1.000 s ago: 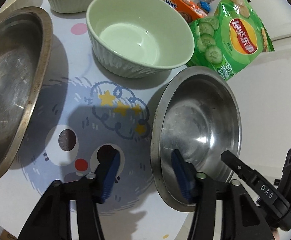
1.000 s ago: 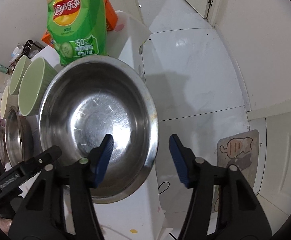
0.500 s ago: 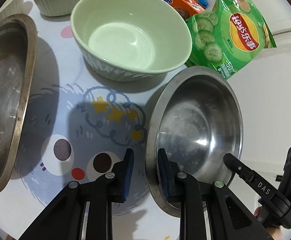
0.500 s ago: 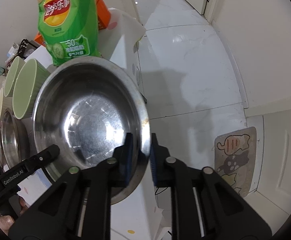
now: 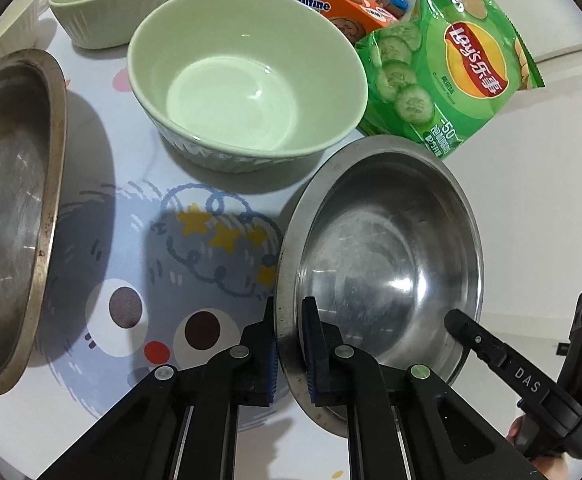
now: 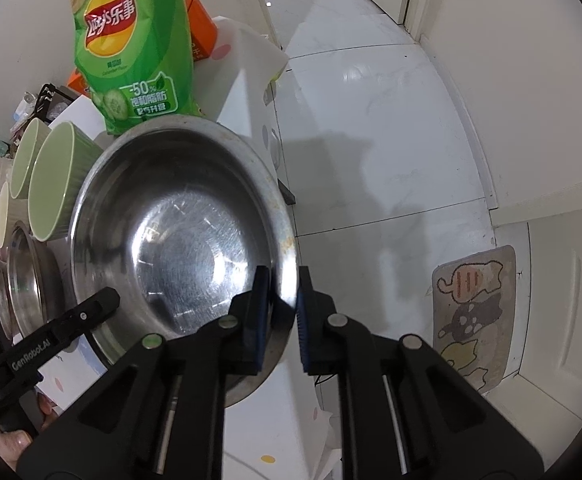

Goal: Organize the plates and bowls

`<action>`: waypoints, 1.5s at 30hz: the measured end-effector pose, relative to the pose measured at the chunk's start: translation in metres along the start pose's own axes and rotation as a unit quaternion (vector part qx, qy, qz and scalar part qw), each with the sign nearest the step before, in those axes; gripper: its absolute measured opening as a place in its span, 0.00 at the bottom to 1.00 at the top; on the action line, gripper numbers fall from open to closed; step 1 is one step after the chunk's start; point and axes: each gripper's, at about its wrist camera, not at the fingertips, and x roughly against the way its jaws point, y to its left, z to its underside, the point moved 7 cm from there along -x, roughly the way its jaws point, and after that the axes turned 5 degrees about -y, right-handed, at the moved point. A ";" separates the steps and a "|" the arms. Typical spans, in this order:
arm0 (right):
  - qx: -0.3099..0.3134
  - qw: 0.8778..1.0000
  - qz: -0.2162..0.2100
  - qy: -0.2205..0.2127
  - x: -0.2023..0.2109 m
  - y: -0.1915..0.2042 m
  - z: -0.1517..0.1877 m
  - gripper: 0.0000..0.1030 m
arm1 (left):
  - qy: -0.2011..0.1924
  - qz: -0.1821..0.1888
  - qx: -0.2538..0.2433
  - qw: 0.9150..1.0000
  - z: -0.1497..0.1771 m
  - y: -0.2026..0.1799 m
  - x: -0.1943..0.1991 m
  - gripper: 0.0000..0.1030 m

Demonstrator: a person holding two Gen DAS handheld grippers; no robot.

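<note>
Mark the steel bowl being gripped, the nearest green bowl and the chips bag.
steel bowl point(image 5: 391, 264): left wrist view, inner bottom.
green bowl point(image 5: 235, 96): left wrist view, inside floor.
chips bag point(image 6: 131, 48): right wrist view, front panel.

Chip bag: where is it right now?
In the left wrist view the chip bag lies upper right, behind the steel bowl, right of the green bowl, partly over the orange box.

I'm seeing a green chip bag point(image 5: 451, 76) lying at the table's far right corner, an orange Ovaltine box point(image 5: 331, 8) just behind it, a cartoon floor mat point(image 6: 475, 316) lying below.
</note>
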 end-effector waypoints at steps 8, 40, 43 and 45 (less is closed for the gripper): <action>0.000 1.000 0.005 -0.014 0.009 0.004 0.005 0.14 | -0.017 -0.005 -0.021 1.000 0.003 -0.002 0.021 0.09; 0.012 0.996 -0.011 -0.085 0.100 0.159 0.126 0.15 | -0.071 -0.007 -0.090 0.993 0.054 0.143 0.214 0.09; 0.030 0.996 -0.019 -0.080 0.096 0.188 0.145 0.15 | -0.078 -0.016 -0.092 0.993 0.058 0.172 0.228 0.09; 0.044 0.996 -0.026 -0.074 0.091 0.207 0.157 0.16 | -0.076 -0.023 -0.087 0.993 0.062 0.196 0.236 0.09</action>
